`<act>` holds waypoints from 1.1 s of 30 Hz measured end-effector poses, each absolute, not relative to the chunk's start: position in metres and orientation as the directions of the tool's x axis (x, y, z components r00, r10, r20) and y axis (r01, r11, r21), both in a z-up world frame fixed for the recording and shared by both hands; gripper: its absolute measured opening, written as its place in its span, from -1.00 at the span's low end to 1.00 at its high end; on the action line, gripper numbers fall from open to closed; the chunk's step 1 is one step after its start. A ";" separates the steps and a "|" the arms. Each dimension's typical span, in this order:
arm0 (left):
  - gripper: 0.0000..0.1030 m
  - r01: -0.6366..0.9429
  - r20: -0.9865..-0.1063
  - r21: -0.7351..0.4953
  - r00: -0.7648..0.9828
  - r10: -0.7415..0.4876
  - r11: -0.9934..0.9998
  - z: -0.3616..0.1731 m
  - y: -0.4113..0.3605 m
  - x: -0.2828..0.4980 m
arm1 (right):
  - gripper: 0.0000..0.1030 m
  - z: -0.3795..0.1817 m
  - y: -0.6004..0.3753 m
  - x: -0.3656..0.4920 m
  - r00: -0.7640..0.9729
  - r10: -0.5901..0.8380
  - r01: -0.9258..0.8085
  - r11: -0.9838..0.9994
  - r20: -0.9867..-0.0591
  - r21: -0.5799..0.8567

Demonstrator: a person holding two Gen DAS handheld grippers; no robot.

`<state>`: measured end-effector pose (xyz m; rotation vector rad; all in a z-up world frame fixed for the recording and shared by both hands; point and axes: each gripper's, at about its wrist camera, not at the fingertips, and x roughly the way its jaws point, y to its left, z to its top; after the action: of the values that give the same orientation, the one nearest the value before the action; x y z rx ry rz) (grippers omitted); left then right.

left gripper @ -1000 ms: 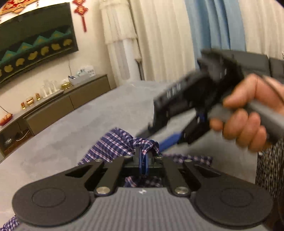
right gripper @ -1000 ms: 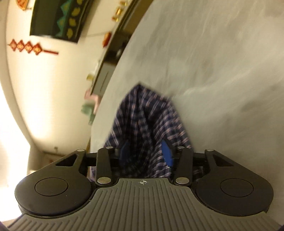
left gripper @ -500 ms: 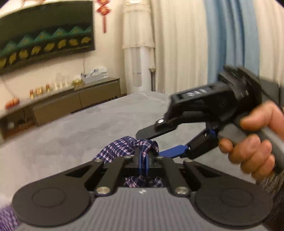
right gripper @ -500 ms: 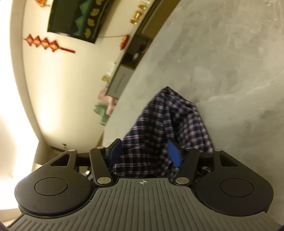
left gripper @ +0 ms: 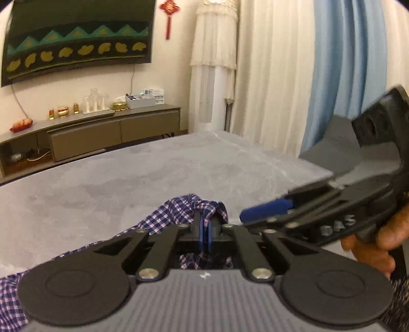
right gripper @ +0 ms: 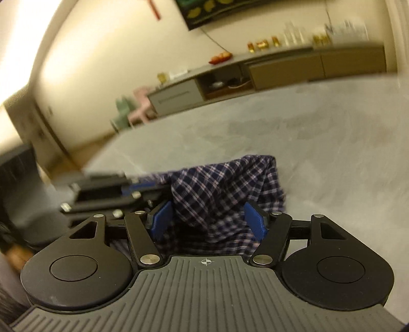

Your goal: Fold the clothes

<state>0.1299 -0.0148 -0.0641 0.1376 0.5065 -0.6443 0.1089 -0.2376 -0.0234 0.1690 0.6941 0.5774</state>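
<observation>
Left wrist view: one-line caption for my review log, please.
Left gripper shut on bunched plaid shirt above grey table; right gripper alongside.

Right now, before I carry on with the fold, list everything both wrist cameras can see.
Plaid garment: one, navy and white check, bunched on the grey surface, a fold of it pinched in the left tool.
Grey surface: one, wide, under the garment.
Low cabinet: one, brown, against the far wall, small gold and glass items on top.
Wall panel: one, dark with green and gold shapes, above the cabinet.
Red knot ornament: one, hanging beside the panel.
Curtains: white and blue, to the right.
Left tool: fingers shut on the cloth.
Right tool: blue fingers apart, cloth between them.
Right hand: gripping the right tool's handle.
</observation>
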 end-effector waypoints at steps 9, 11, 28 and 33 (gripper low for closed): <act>-0.86 0.707 -0.564 0.144 0.634 -0.530 0.692 -0.074 -0.035 0.115 | -0.36 -0.023 -0.247 0.109 0.646 0.493 -0.384 0.870 -0.583 0.310; -0.86 0.726 -0.586 0.234 0.636 -0.502 0.647 -0.085 -0.050 0.104 | -0.67 -0.026 -0.250 0.109 0.627 0.478 -0.363 0.878 -0.615 0.312; -0.89 0.724 -0.605 0.406 0.670 -0.430 0.558 -0.130 -0.086 0.073 | -0.73 -0.021 -0.251 0.108 0.590 0.587 -0.445 0.809 -0.554 0.383; -0.74 0.708 -0.581 0.396 0.686 -0.438 0.585 -0.119 -0.074 0.048 | -0.50 -0.060 -0.235 0.133 0.544 0.377 -0.345 0.915 -0.750 0.209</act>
<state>0.0480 -0.0741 -0.1190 0.6546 0.4538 -0.6954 0.1334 -0.2345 -0.0599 0.0384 0.8985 0.4282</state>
